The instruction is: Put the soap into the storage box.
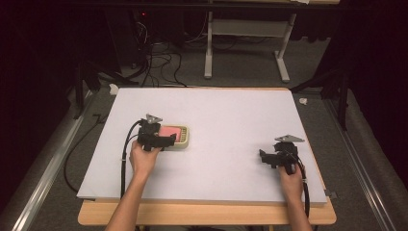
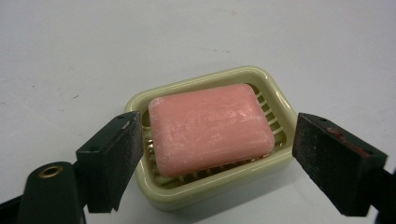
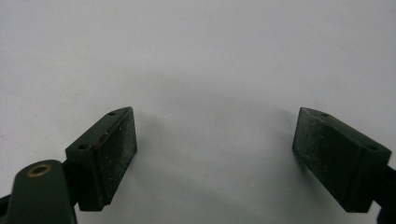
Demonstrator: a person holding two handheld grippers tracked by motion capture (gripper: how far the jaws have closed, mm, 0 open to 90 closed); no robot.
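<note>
Pink soap bar (image 2: 211, 128) lying flat in a pale green soap dish (image 2: 273, 83), set on the white desk (image 1: 226, 110) left of centre and nearer the left edge than the right, well apart from the front edge. Bar resting on the dish's ribbed floor, presumably so it stays drained and can be lifted without sliding on the board

Left gripper (image 1: 169, 140) held low just beside the dish, aimed along it, likely lined up for a grasp across the width. Jaws spread wide, one pad (image 2: 122, 149) by the dish's left wall, the other off its right wall; whether either quite touches the rim, cannot tell. Nothing clamped yet; soap itself untouched

Right gripper (image 1: 263, 158) parked near the right edge of the desk, well apart from the dish, seemingly kept out of the way. Jaws wide too, pads (image 3: 116, 154) over bare white surface, holding nothing
</note>
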